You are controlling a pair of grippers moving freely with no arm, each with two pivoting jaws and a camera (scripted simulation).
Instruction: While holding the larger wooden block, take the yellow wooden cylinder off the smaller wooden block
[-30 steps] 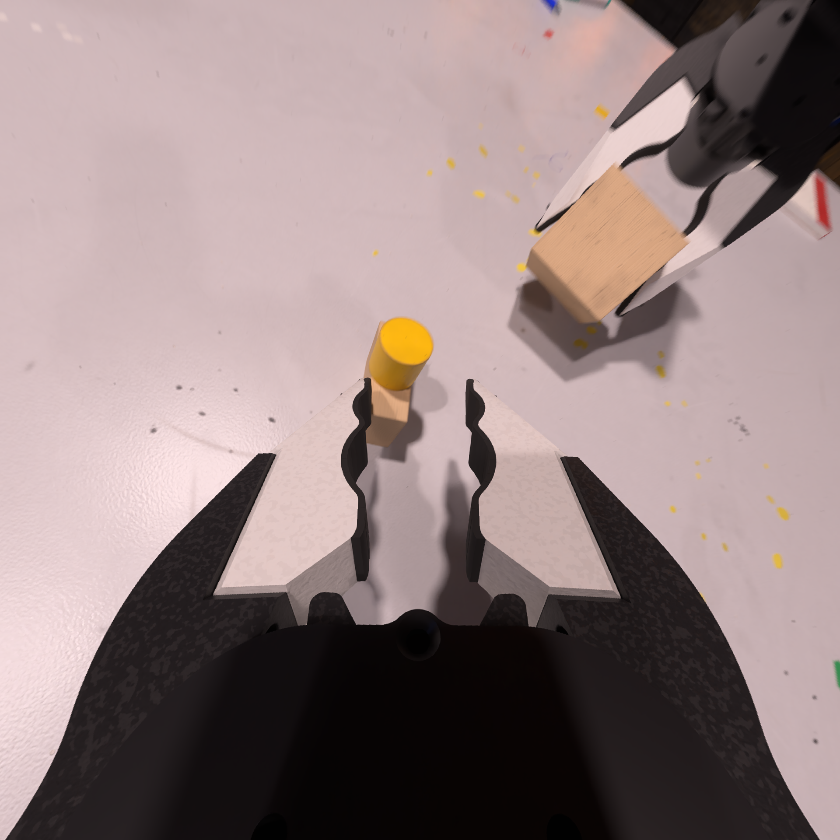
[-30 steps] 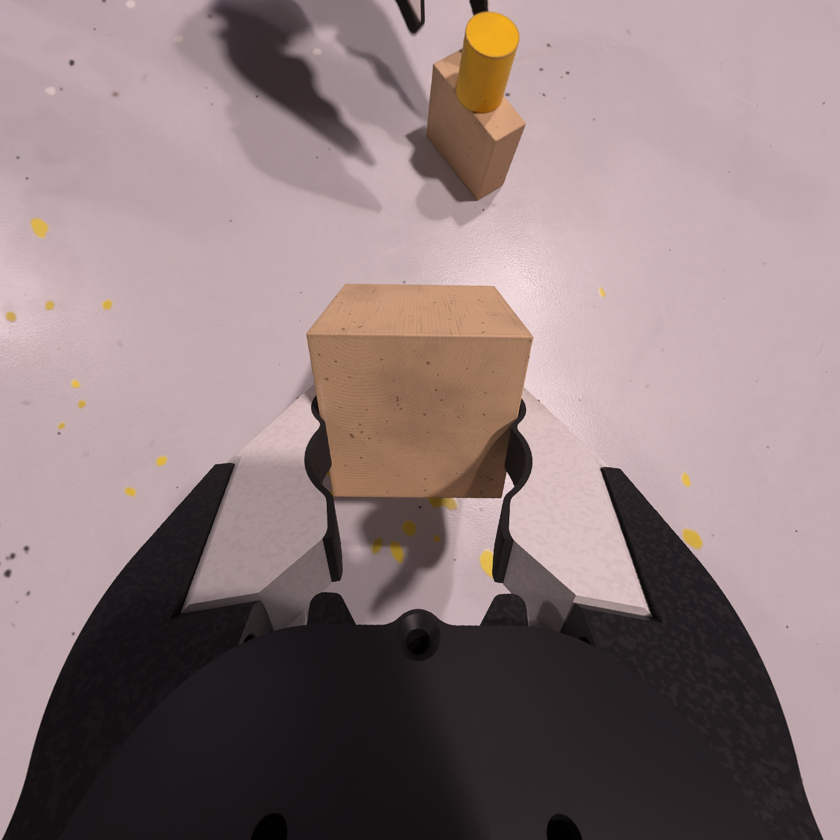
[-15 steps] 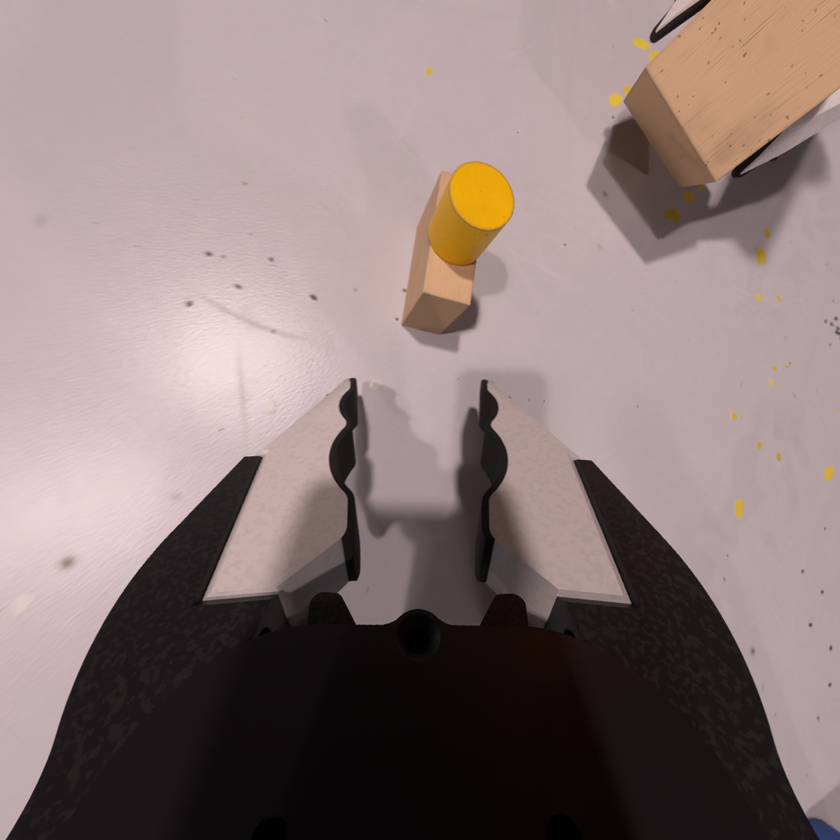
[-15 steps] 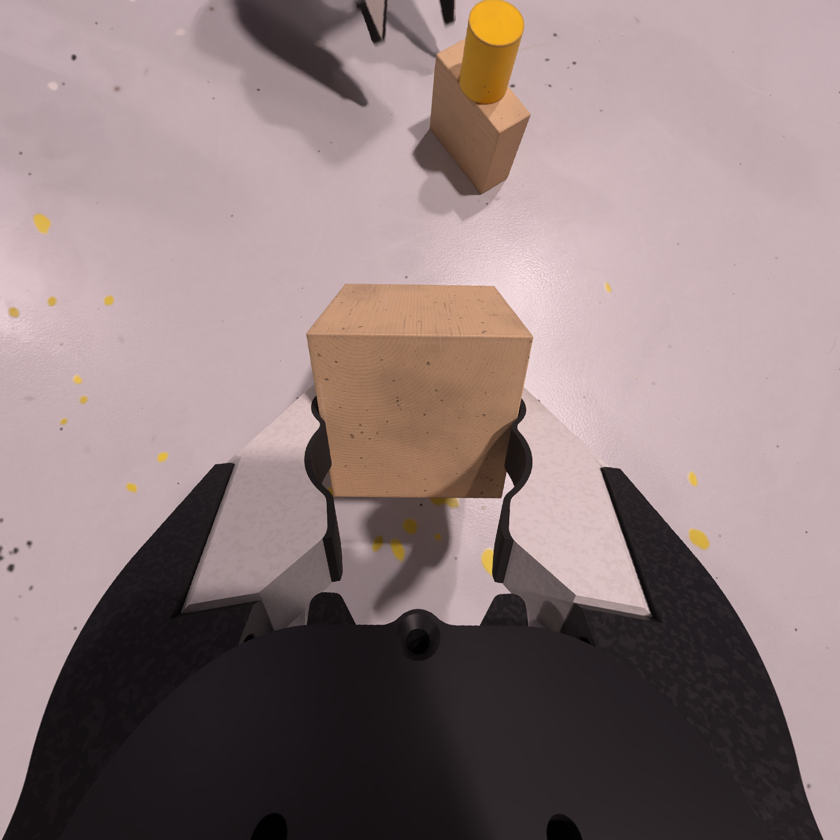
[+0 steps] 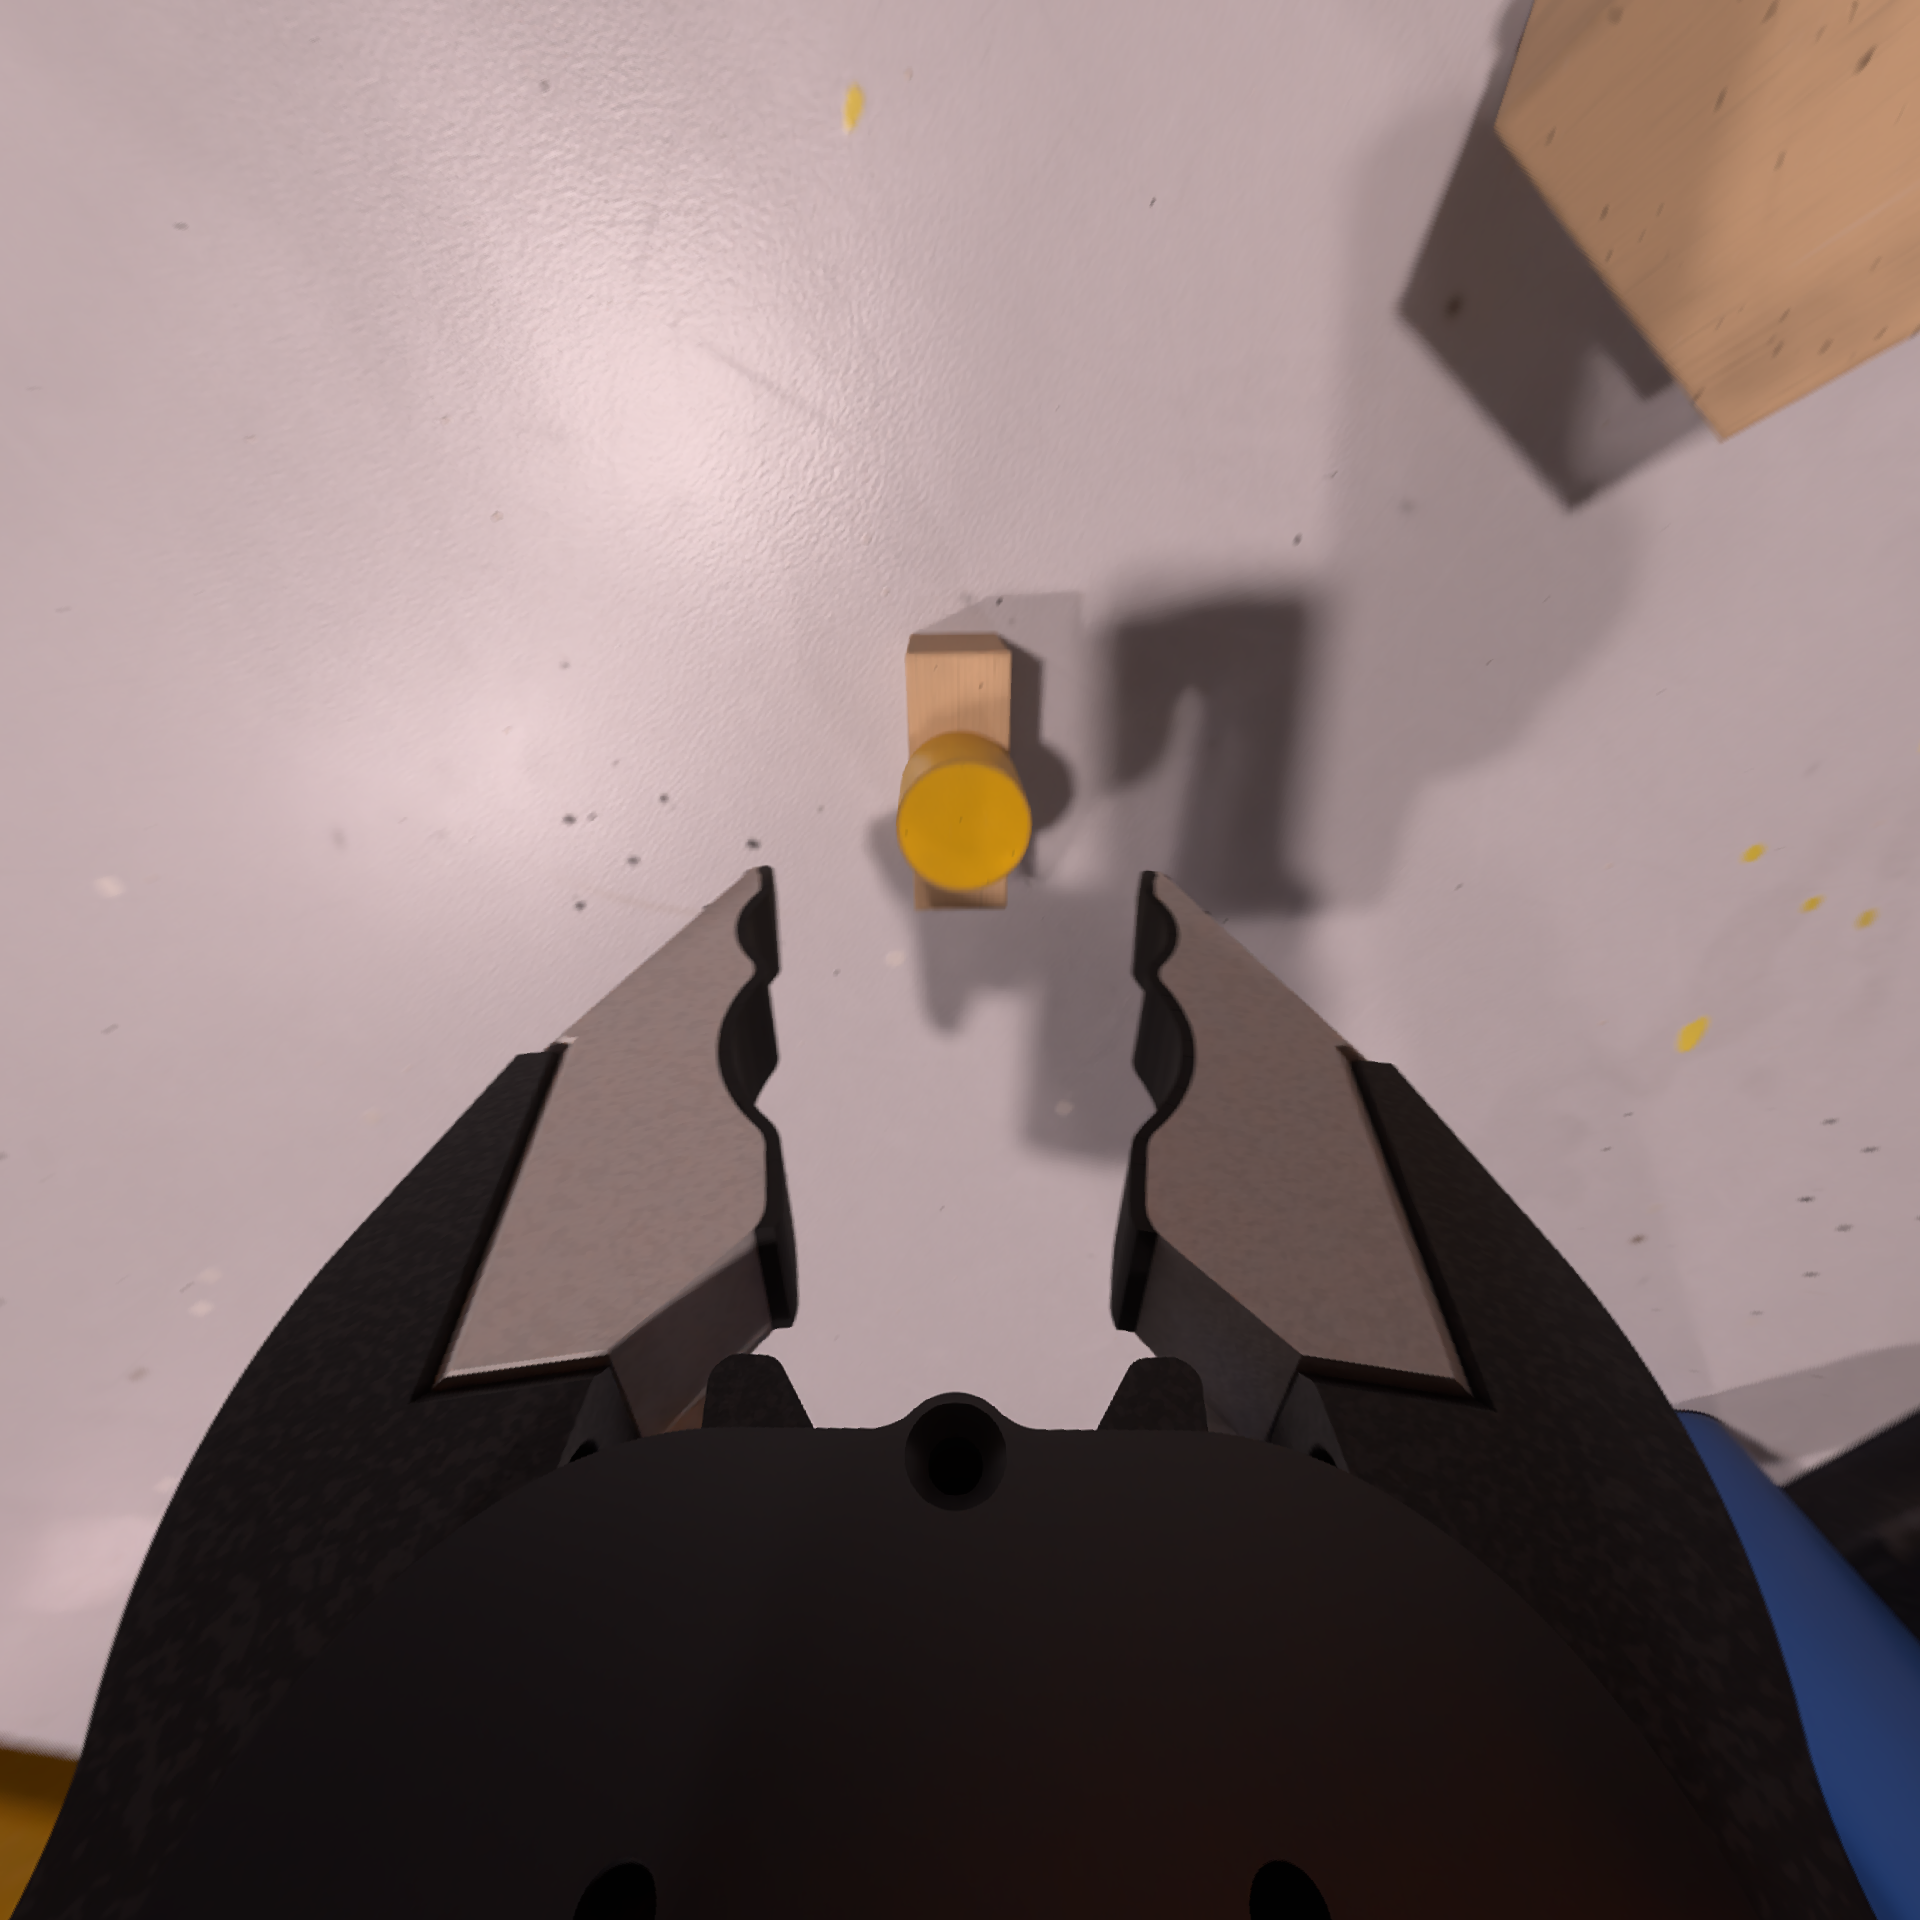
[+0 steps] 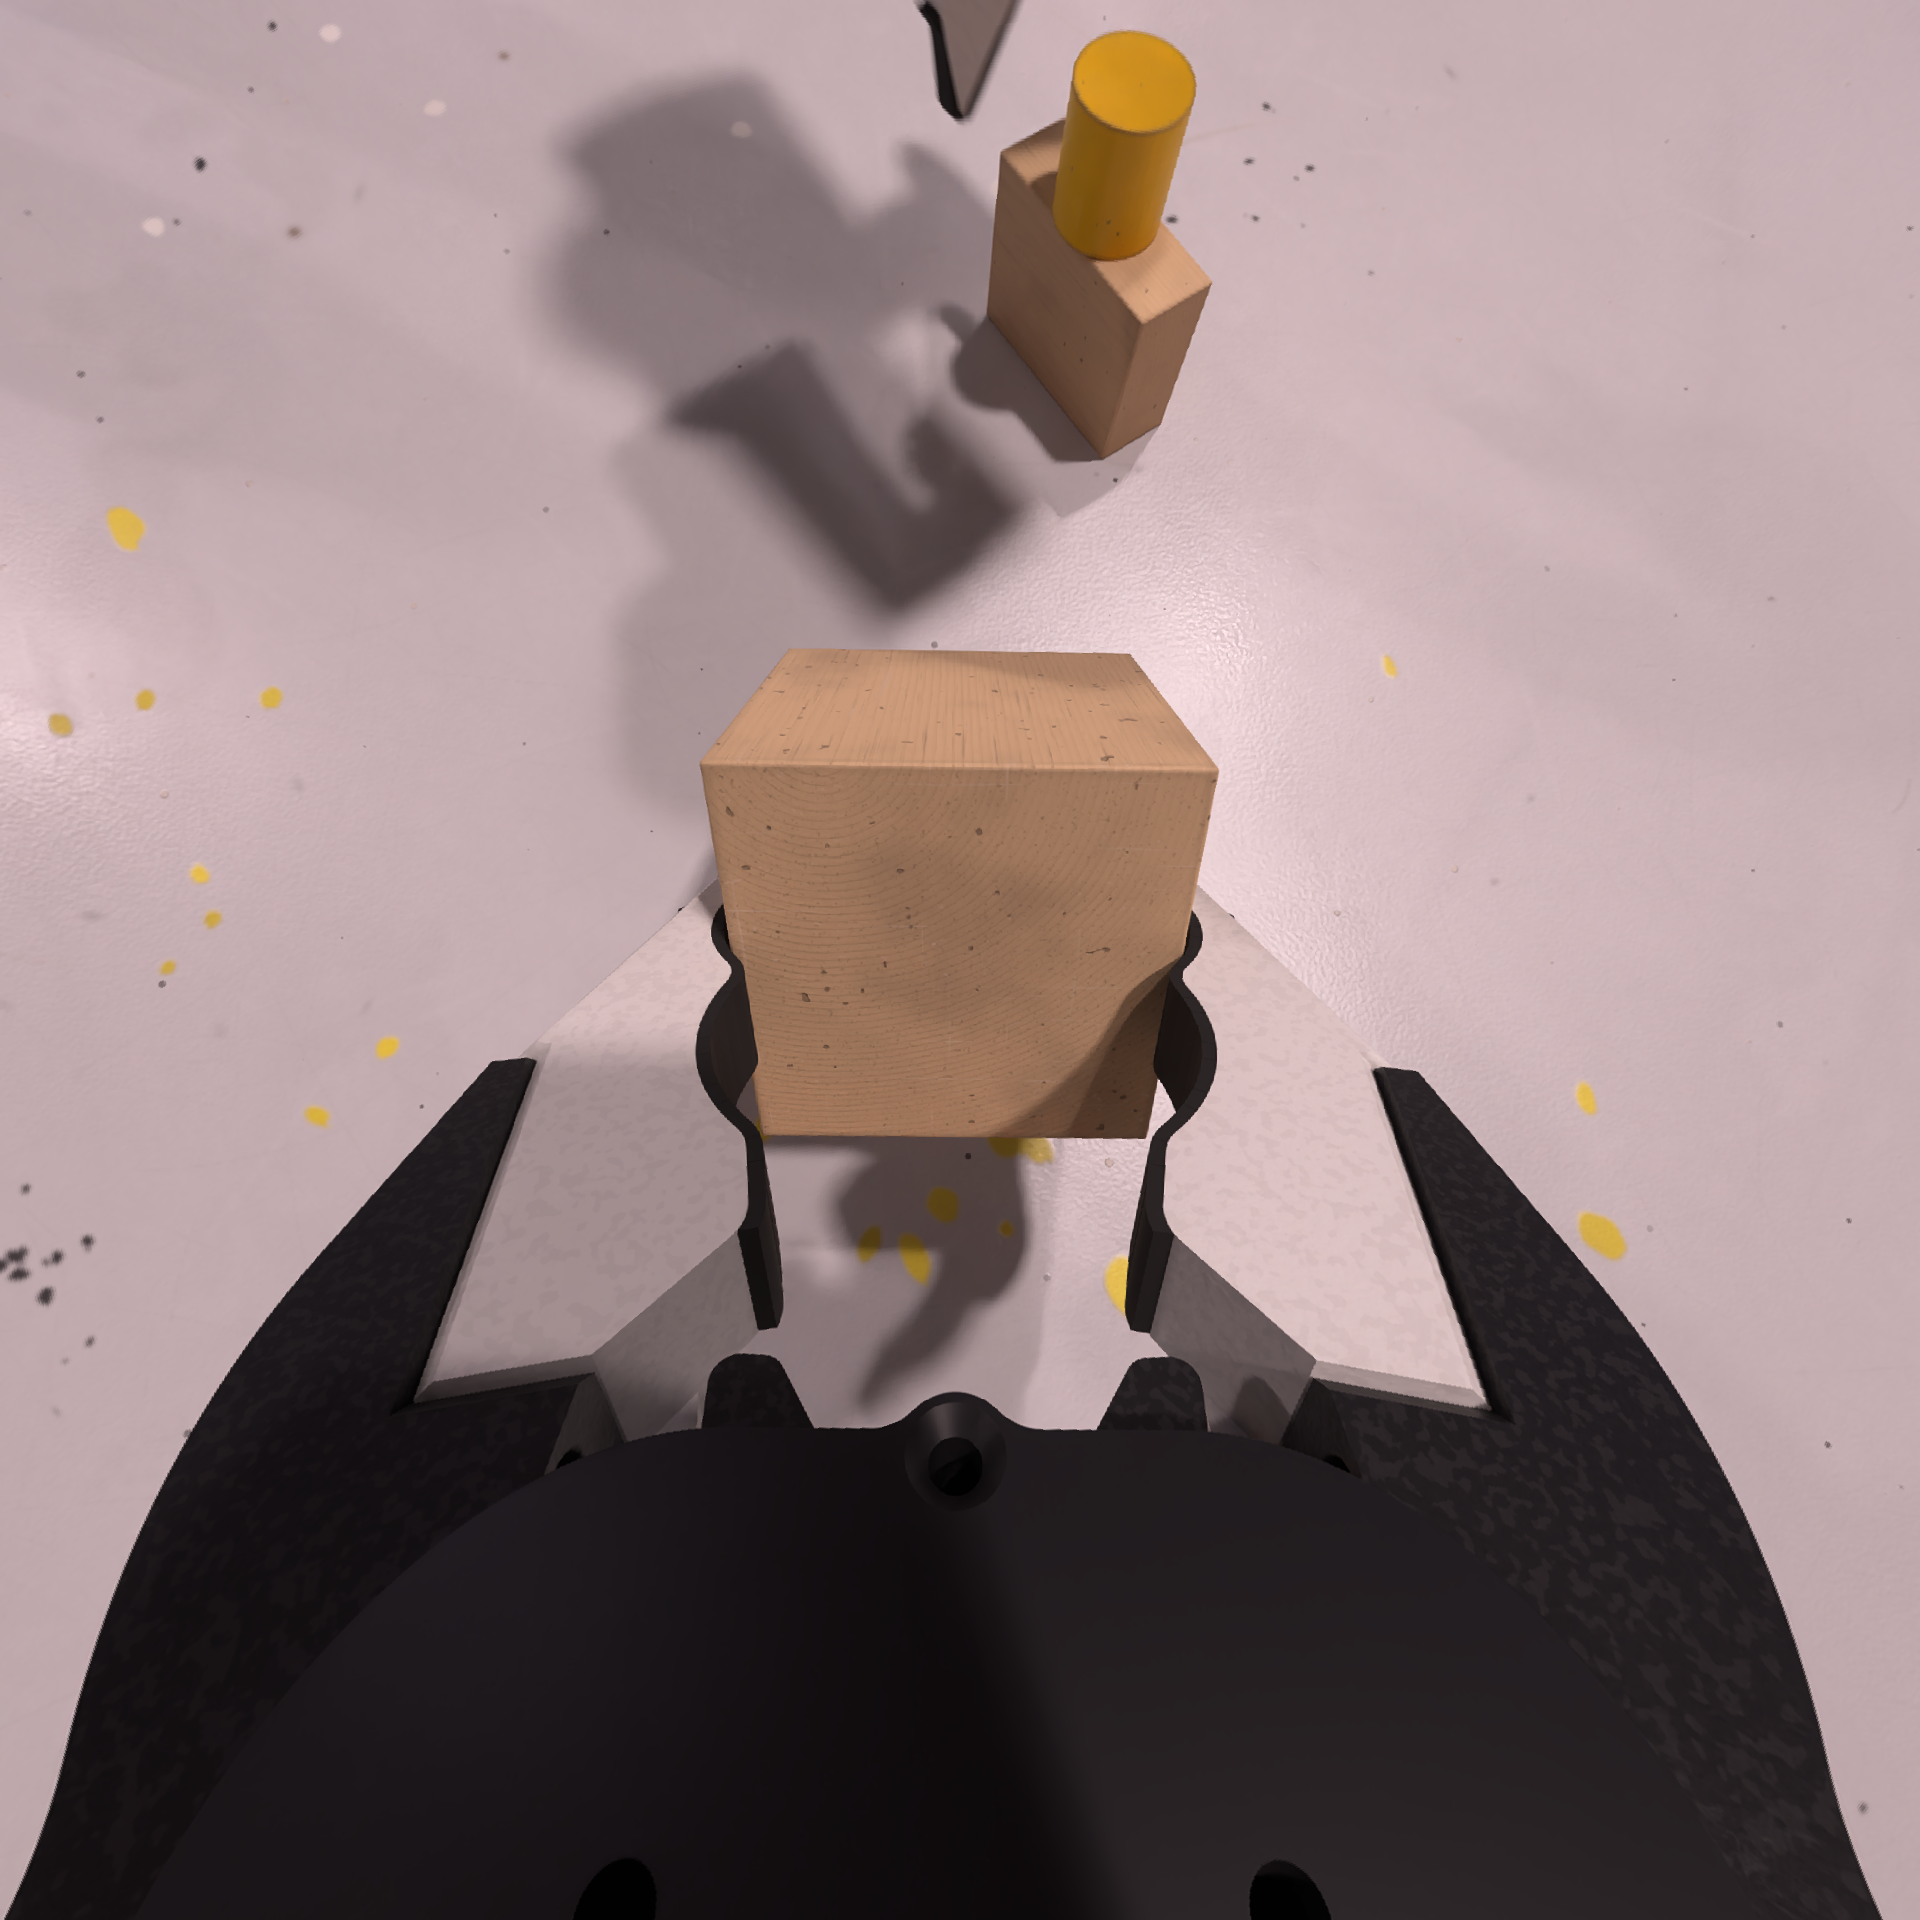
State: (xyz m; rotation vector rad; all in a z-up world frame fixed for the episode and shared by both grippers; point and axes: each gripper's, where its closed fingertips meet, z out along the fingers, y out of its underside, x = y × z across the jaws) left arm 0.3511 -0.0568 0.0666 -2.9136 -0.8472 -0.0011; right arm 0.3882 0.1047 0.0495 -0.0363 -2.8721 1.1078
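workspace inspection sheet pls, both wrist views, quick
surface: pale table, yellow paint flecks and dark specks.
job's things: yellow cylinder upright on smaller wooden block; larger wooden block held clear of the table.
clutter: nothing seen on the table.
grippers: right gripper shut on larger wooden block; left gripper above the cylinder, jaws open, empty.
cables: nothing seen.
surroundings: blue object and yellow object at the frame edges, unidentifiable.

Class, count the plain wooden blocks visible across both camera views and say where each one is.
2. The larger wooden block is clamped in the right gripper; the smaller wooden block stands farther off, under the yellow cylinder.
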